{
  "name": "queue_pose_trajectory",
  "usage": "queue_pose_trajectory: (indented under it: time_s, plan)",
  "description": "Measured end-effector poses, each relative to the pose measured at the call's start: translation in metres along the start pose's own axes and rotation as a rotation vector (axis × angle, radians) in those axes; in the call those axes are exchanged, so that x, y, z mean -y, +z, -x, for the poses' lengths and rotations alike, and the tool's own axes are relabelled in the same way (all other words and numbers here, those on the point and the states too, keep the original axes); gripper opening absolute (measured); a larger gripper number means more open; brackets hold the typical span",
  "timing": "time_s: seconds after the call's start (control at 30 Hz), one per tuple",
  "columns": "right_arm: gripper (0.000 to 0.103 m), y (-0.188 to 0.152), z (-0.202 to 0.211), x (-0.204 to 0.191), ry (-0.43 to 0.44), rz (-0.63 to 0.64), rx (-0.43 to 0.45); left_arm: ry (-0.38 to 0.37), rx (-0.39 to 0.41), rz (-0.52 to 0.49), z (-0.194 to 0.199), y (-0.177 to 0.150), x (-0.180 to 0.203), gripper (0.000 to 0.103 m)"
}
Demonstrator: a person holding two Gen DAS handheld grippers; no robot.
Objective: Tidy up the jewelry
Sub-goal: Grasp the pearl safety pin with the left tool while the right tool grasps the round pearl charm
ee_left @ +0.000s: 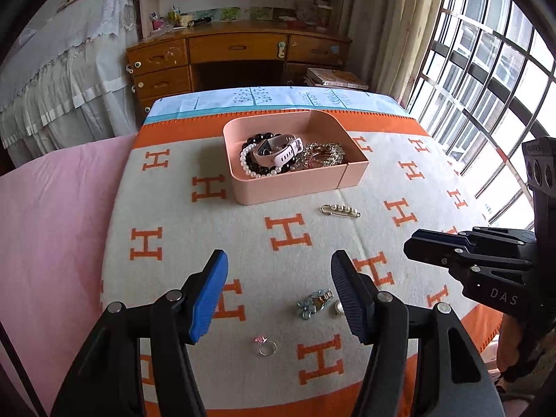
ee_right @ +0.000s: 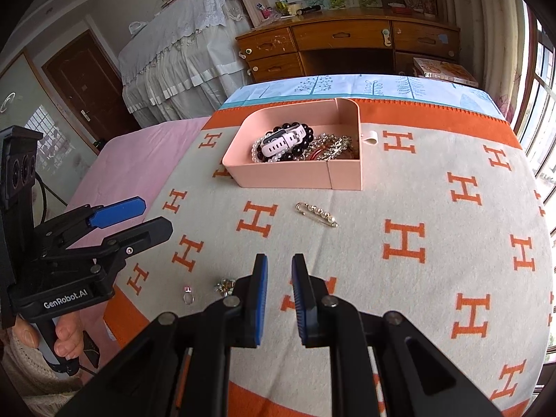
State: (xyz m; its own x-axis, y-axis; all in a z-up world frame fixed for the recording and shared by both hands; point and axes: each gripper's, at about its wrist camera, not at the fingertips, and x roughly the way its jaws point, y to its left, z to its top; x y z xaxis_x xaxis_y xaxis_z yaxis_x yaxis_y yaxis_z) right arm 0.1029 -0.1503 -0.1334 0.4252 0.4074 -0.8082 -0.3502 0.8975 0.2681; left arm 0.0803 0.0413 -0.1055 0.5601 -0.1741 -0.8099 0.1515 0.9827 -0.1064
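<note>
A pink tray (ee_left: 259,194) sits at the far middle of the H-patterned blanket (ee_left: 166,278). It holds a white watch (ee_left: 278,151), black and pearl bead bracelets and a gold chain (ee_left: 323,154). A pearl safety pin (ee_left: 340,210) lies just in front of it. My left gripper (ee_left: 278,278) hovers open over the near blanket, with a blue flower brooch (ee_left: 312,304) below, close to its right finger. A small ring (ee_left: 267,346) lies nearer still. My right gripper (ee_right: 279,278) has its pads a narrow gap apart with nothing between them. The ring (ee_right: 188,295) and brooch (ee_right: 225,285) lie to its left.
A wooden desk (ee_left: 236,48) and a stack of books (ee_left: 337,78) stand beyond the bed's far edge. A barred window (ee_left: 486,87) runs along the right. A pink sheet (ee_left: 52,226) covers the bed to the left. A person's hand (ee_right: 66,340) grips the left gripper's handle.
</note>
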Motion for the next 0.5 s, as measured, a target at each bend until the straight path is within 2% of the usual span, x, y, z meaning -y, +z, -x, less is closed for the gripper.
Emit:
queue_pose_trajectory:
  time_s: [0.17,0.23,0.27,0.5]
  plan:
    - [0.015,-0.018,-0.016,-0.003,0.013,0.021,-0.043,-0.007,-0.041,0.060,-0.015,-0.026,-0.014,0.060]
    - [0.027,-0.025,-0.022,-0.004,0.027,0.040,-0.056,-0.015,-0.053,0.094,-0.019,-0.034,-0.021,0.060]
    - [0.029,-0.029,-0.025,-0.005,0.035,0.052,-0.060,-0.019,-0.057,0.109,-0.021,-0.038,-0.025,0.060]
    - [0.030,-0.051,-0.047,-0.017,0.033,0.141,-0.108,-0.025,-0.072,0.162,-0.032,-0.051,-0.036,0.060]
